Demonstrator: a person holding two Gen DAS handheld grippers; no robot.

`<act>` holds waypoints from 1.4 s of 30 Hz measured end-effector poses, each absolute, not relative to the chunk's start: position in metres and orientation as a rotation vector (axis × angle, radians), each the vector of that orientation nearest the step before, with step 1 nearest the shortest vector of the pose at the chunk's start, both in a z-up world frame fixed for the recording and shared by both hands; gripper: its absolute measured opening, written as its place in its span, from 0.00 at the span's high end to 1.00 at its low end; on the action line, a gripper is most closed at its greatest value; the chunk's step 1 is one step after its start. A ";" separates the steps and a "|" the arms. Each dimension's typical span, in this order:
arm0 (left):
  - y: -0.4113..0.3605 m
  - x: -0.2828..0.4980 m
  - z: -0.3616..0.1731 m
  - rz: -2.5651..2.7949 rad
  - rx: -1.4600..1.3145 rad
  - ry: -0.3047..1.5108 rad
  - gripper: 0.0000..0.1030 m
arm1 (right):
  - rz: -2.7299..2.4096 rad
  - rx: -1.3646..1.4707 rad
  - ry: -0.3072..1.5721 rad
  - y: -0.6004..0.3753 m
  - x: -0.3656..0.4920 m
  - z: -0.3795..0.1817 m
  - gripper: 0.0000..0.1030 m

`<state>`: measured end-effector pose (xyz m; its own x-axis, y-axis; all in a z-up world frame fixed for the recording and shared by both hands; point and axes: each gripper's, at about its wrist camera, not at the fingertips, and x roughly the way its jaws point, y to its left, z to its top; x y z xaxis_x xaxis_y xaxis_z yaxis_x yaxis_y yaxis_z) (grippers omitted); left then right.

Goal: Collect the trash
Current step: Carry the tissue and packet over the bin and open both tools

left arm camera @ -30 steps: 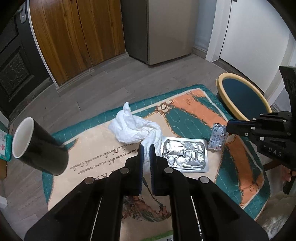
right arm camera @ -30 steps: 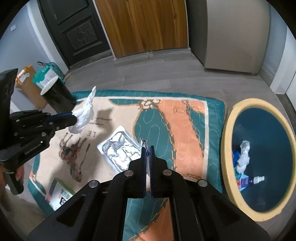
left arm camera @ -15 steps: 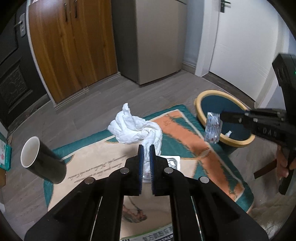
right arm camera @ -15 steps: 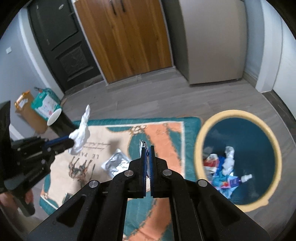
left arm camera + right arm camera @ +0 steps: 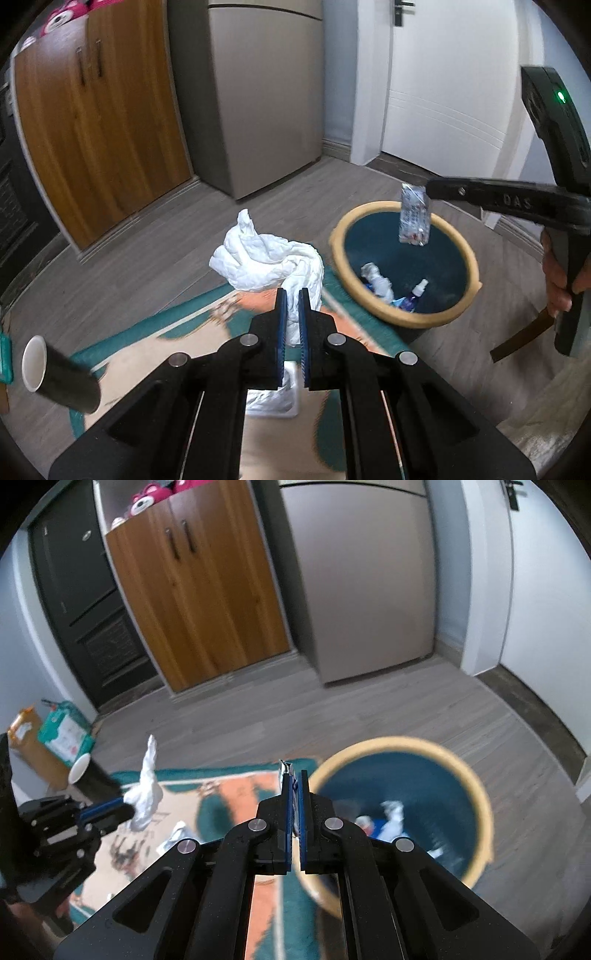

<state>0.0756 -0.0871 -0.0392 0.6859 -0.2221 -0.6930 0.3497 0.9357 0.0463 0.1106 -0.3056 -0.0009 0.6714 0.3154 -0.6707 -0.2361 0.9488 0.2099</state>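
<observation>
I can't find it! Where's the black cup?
In the left wrist view the black cup is low on the left, at the rug's edge, left of the held white tissue.

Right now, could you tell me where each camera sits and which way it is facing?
Left wrist: on the left gripper, angled down at the rug and bin; its fingers pinch the white tissue; the right gripper and a hand show right.
Right wrist: on the right gripper, angled down toward the bin; it pinches a small packet; the left gripper shows left.
Shared: bin, tissue, packet, black cup.
</observation>
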 end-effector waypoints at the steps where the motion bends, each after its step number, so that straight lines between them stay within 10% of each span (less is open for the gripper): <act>1: -0.093 0.077 -0.040 -0.333 0.187 0.750 0.94 | 0.303 0.109 0.772 -0.311 0.113 -0.001 0.96; 28: -0.205 0.111 -0.105 -0.552 0.247 0.842 0.94 | 0.148 0.289 0.950 -0.399 0.155 -0.051 0.96; 37: -0.196 0.111 -0.102 -0.524 0.240 0.839 0.76 | 0.159 0.278 0.995 -0.398 0.159 -0.060 0.96; 42: -0.186 0.110 -0.099 -0.500 0.235 0.837 0.76 | 0.148 0.266 0.978 -0.393 0.159 -0.054 0.75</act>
<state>0.1097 -0.1864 -0.0986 0.5637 -0.3297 -0.7573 0.5107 0.8597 0.0058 0.1587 -0.3926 -0.0537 0.5517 0.2429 -0.7979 -0.0043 0.9575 0.2885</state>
